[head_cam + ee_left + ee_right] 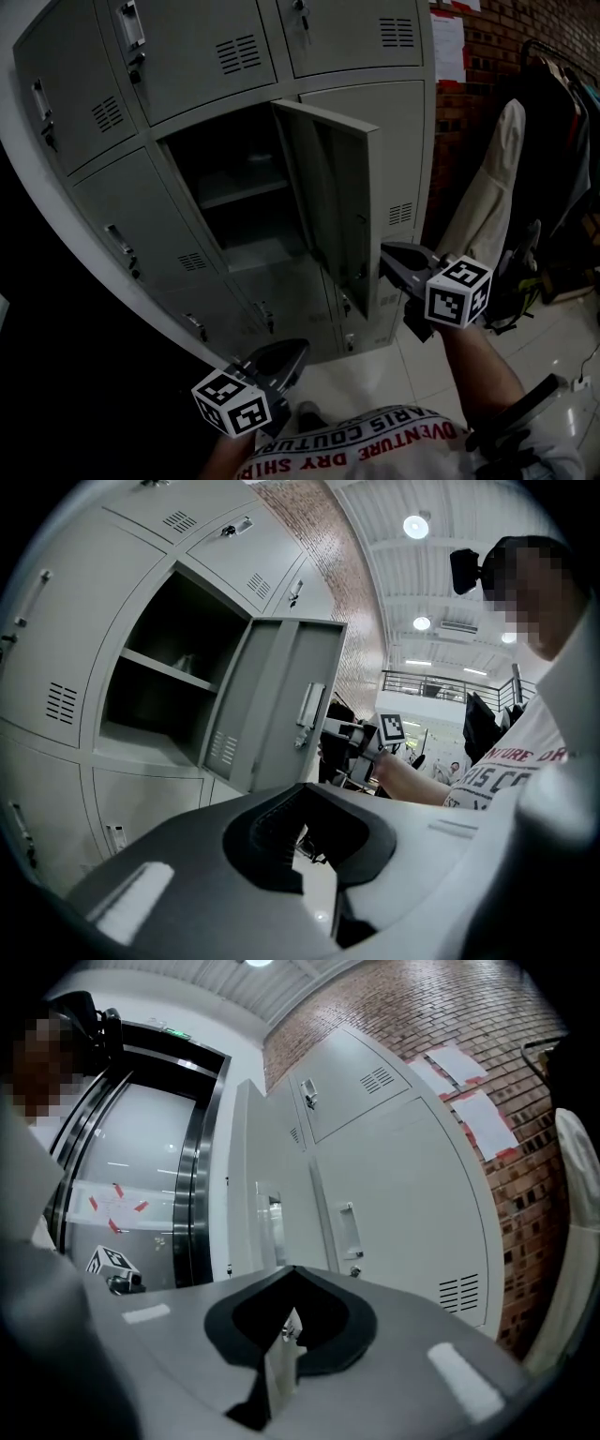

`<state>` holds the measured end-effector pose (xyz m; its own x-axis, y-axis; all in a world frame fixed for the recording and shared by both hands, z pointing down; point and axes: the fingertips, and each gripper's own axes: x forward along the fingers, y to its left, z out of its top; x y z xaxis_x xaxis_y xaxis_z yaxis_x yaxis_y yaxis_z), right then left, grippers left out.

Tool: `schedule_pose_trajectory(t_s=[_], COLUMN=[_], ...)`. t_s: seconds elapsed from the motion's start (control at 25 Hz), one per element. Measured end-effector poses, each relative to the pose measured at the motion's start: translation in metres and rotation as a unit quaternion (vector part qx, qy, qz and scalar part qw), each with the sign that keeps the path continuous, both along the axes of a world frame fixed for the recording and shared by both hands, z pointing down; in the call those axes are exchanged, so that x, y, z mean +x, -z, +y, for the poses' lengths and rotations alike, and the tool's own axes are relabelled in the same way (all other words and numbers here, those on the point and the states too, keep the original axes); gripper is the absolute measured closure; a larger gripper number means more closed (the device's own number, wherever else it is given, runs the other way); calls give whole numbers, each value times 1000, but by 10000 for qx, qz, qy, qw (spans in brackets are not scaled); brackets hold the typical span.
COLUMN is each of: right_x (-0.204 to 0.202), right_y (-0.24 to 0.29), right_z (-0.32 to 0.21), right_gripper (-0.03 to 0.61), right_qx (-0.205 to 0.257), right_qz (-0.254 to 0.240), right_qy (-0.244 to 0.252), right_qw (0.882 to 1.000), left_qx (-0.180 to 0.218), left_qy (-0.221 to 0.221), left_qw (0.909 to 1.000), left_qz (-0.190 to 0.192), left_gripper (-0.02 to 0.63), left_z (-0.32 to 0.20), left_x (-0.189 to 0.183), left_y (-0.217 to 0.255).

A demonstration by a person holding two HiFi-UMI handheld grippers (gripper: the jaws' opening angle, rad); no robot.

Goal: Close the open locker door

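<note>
The grey locker bank fills the head view, and one middle locker door (330, 192) stands swung out to the right. Its dark compartment (234, 202) holds a shelf. My right gripper (384, 257) is shut and empty, with its tip close beside the door's free edge, on the outer side; whether it touches I cannot tell. In the left gripper view the door (281, 705) shows its outer face and handle (307, 712), with the right gripper (349, 737) just beyond. My left gripper (292, 354) hangs low near the floor, shut and empty. The right gripper view shows the door (246, 1185) edge-on.
Coats on a rack (548, 141) and a cream jacket (489, 202) hang to the right of the lockers. A brick wall with papers (450, 47) stands behind them. A tiled floor (422, 370) lies below. Shut locker doors (394, 1194) flank the open one.
</note>
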<state>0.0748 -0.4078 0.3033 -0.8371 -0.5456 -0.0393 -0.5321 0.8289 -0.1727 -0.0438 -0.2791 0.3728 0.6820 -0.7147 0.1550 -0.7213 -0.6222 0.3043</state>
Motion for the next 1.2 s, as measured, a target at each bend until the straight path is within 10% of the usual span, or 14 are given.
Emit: schedule_pose_trajectory(t_s=[1.2], right_x=[-258], right_y=[11], right_z=[6], right_gripper=[584], right_qx=[494], right_qz=[528], right_qy=[1892], right_qw=[9793], left_qx=[131], left_qy=[292], left_qw=[9995], left_qz=[-77], left_gripper=[609], left_z=[-59], left_x=[-139], left_y=[9])
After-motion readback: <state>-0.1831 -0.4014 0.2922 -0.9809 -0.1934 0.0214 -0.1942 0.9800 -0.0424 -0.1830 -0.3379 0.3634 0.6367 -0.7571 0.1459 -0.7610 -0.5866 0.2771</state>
